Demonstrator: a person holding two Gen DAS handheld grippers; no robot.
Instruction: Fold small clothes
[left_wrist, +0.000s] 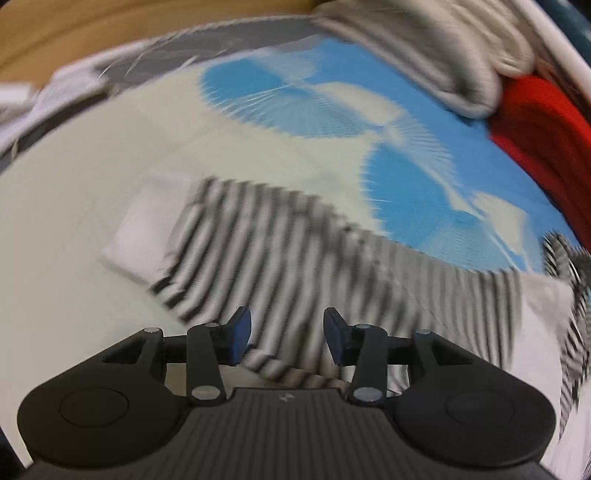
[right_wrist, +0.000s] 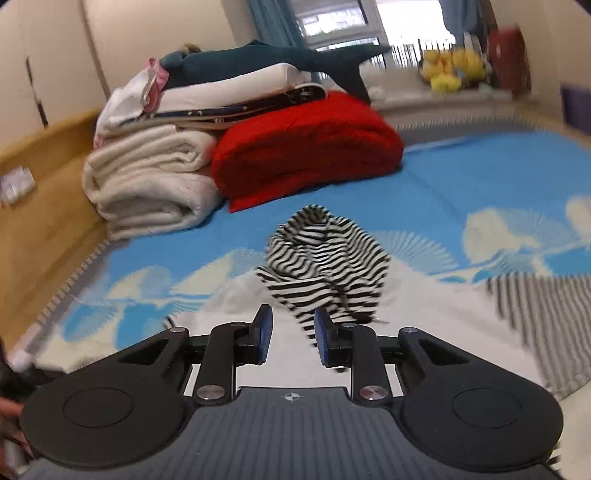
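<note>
Left gripper (left_wrist: 287, 336) hovers low over the striped garment (left_wrist: 295, 258), pointing steeply down, jaws parted about halfway with striped cloth showing in the gap, and the blue pads (left_wrist: 240, 336) don't look to be pressing on anything. So that one's empty for now. The view is smeared, mind you, so the exact edge under it is hard to read.

Right gripper (right_wrist: 291, 334) is also partly open, narrower than the left. Black-and-white fabric hangs in the gap and brushes the right-hand pad, but I can't see a pinch; I'd call it unheld.

Where's the garment? It's on the bed, spread over a pale cloth on the blue patterned bedspread (right_wrist: 461, 177). From the left view the striped body lies fairly flat, with a white folded patch (left_wrist: 144, 229) at its left end. From the right view a striped sleeve or hood (right_wrist: 325, 258) is bunched up in a heap just ahead of the gripper. Far off, the red blanket (right_wrist: 306, 144) and the stack of cream bedding (right_wrist: 147, 181) sit well clear.

My read: this is the re-grip before a fold. To do it well, each gripper should settle on a true edge or corner, take one layer only, and close fully before lifting. The bunched part wants flattening first, or the fold will trap a lump.
</note>
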